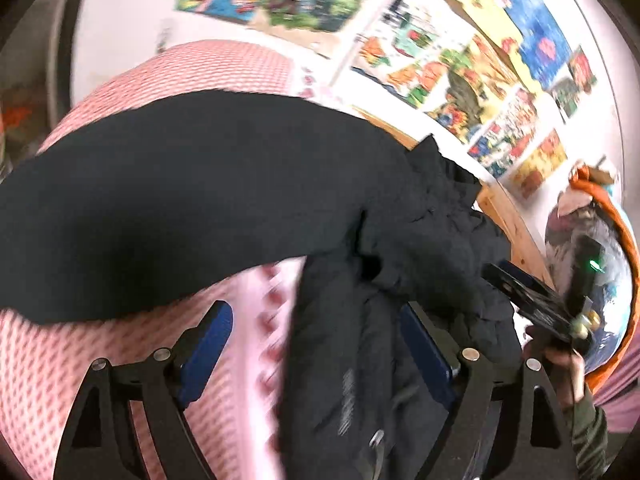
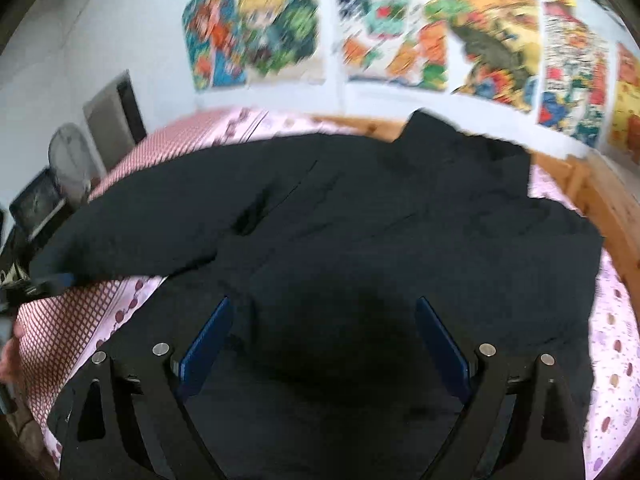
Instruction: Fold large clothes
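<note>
Bright comic posters point(image 2: 392, 36) cover the white wall behind a wood-framed bed point(image 2: 624, 216) with a pink patterned sheet point(image 1: 72, 368). A black jacket point(image 2: 360, 216) lies spread across the sheet, one sleeve point(image 1: 160, 208) stretched sideways. The left tool point(image 1: 316, 344) stands wide above the jacket's edge, pinching nothing. The right tool point(image 2: 324, 332) stands wide over the jacket's middle, also empty.
</note>
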`<action>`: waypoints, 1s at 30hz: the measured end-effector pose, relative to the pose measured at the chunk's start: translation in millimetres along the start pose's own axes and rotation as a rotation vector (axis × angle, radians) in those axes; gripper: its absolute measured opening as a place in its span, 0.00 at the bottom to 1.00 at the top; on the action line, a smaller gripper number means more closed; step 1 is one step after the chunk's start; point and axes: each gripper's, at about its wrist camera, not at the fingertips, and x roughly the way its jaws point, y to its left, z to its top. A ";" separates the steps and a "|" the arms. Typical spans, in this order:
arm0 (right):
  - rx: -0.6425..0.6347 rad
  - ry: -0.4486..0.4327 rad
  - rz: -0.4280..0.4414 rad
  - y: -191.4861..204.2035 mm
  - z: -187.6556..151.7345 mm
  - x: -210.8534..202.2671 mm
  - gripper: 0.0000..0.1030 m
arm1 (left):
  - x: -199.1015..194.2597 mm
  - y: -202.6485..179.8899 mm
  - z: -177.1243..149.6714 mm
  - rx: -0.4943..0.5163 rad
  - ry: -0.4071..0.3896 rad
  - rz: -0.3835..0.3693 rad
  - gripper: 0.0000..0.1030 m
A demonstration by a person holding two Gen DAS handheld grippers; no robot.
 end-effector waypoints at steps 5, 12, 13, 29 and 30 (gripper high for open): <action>0.017 0.054 -0.028 29.8 8.0 42.3 0.87 | -17.6 60.4 -21.1 -0.155 -0.094 0.037 0.82; 0.003 0.121 -0.114 49.6 1.5 112.3 0.87 | -1.8 121.0 -12.9 -0.331 -0.222 -0.049 0.82; 0.005 0.131 -0.117 51.5 1.2 118.1 0.87 | -2.5 124.8 -11.7 -0.337 -0.234 -0.050 0.82; -0.012 0.019 -0.180 61.7 -38.1 145.3 0.98 | -4.2 133.7 10.2 -0.308 -0.343 0.190 0.16; -0.004 0.017 -0.170 60.7 -38.0 142.8 0.98 | -8.6 124.2 13.3 -0.268 -0.365 0.215 0.14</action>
